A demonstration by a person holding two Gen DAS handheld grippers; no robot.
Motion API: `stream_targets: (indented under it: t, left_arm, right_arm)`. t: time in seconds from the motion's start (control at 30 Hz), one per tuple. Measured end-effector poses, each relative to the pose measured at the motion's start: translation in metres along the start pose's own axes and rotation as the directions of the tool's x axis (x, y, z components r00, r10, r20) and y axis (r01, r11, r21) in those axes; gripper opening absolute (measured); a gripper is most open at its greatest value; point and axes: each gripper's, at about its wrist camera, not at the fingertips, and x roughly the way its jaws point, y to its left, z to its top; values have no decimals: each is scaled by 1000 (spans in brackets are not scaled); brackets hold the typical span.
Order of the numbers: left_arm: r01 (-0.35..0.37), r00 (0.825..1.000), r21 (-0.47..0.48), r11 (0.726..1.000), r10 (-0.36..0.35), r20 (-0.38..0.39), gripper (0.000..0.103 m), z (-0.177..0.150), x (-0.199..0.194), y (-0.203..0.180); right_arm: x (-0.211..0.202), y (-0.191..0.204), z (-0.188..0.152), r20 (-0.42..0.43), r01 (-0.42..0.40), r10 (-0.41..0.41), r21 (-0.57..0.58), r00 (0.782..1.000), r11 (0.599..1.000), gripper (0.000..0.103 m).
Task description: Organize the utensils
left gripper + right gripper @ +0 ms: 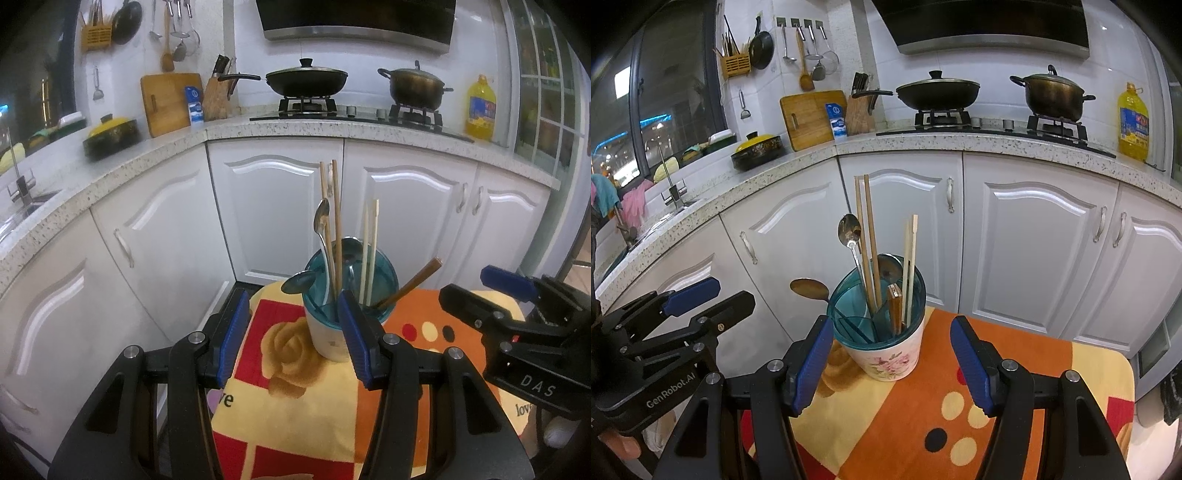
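A white flowered holder [886, 354] with a teal divided insert [384, 275] stands on a patterned cloth [923, 413]. Upright in it are metal spoons [849, 227], long brown chopsticks [868, 236], pale chopsticks [911, 258] and dark wooden chopsticks [410, 284] that lean to the right. My left gripper [293, 328] hovers open just in front and left of the holder, nothing between its fingers. My right gripper [892, 365] is open too, its blue pads on either side of the holder's base, apart from it. Each gripper shows in the other's view, the right [517, 295] and the left [683, 306].
White cabinet doors [1034, 236] curve behind the small table. On the speckled counter [923, 142] above them are a stove with a wok [936, 92] and a pot [1052, 96], an oil bottle [1132, 125], a knife block, a cutting board and a sink at the left.
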Motion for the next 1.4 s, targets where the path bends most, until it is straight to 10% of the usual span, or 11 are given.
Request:
stream_targets:
  t: [1.4]
  left_arm:
    - [11,1000,-12,1000,-12,-24,50,1,8,2]
  right_arm:
    - [11,-3,-3,-25,-9,9,2,1000,1000,64]
